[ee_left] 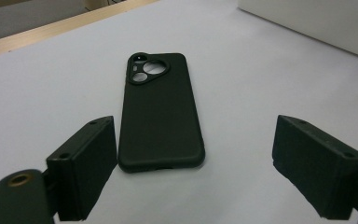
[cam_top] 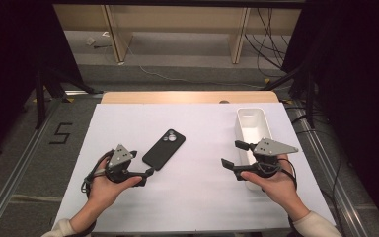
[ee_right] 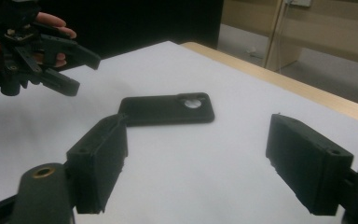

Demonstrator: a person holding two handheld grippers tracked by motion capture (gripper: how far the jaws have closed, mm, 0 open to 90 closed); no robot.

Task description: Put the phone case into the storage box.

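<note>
A black phone case (cam_top: 164,148), camera cutouts showing, is seen lying flat and slantwise on the white desk (cam_top: 197,195), just ahead of the left claw (cam_top: 143,170), spread wide and empty. The right claw (cam_top: 233,157), wide and empty too, is held beside a white bin (cam_top: 251,118). Dark surroundings are seen.

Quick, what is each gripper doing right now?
Left gripper: open, empty, jaws toward the phone.
Right gripper: open, empty.

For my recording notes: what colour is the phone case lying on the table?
Black, matte, plain; the phone case shows best in the left gripper view.
</note>
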